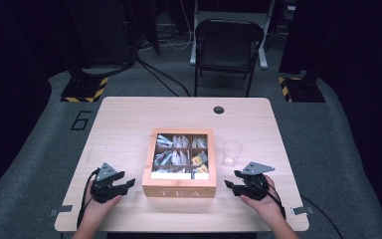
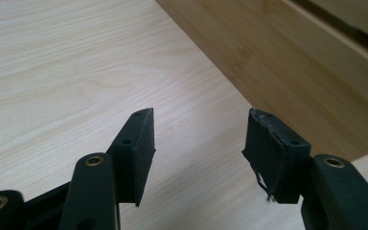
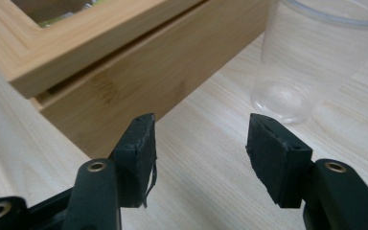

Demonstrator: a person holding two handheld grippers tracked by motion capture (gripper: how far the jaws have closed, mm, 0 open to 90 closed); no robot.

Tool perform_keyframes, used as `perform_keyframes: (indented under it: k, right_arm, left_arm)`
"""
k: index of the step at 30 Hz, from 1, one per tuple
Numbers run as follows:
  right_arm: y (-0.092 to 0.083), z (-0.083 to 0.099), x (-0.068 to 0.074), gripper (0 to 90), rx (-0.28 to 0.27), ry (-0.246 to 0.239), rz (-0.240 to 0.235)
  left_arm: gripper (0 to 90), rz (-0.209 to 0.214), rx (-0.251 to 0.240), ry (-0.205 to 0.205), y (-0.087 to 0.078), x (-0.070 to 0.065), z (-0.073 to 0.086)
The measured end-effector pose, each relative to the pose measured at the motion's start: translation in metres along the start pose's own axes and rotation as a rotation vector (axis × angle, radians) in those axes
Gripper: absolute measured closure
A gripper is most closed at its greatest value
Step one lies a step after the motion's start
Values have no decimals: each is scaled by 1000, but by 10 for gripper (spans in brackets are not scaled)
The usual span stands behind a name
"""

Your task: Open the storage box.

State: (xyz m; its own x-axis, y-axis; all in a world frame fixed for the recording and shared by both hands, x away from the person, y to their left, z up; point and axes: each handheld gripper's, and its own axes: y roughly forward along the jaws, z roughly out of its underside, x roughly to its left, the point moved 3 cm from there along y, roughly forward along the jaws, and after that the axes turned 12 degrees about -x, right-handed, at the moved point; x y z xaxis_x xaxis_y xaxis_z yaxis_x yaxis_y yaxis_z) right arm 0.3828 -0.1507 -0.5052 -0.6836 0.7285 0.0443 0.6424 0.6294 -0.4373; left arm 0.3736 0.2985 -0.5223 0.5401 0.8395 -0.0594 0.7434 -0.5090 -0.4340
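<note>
Wooden table (image 1: pixel 129 114): tea box (image 1: pixel 179 189) between left hand-held gripper (image 1: pixel 129 185), right hand-held gripper (image 1: pixel 230 186).

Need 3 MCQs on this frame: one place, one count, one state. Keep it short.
1. Where does the clear cup stand relative to the tea box?
A. to its right
B. on its lid
C. to its left

2. How many compartments show through the box lid?
A. four
B. six
C. nine

3. What is between the pads of the right tongs?
A. a tea bag
B. nothing
C. the cup

Answers:
1 A: the high view shows the cup beside the box's right wall.
2 C: three rows of three.
3 B: bare table shows in the gap.
</note>
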Motion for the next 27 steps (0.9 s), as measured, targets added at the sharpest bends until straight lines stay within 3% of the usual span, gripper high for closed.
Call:
perform_keyframes:
  k: [11, 16, 27]
  right_arm:
    - [-10, -1, 19, 490, -27, 3, -48]
    - [-13, -3, 28, 497, -35, -17, -71]
    - [-13, -5, 29, 502, -46, -13, -87]
  left_arm:
    - [464, 44, -28, 37, -12, -20, -4]
    - [475, 76, -11, 54, -17, -27, -3]
    - [486, 103, -41, 52, -19, -34, -6]
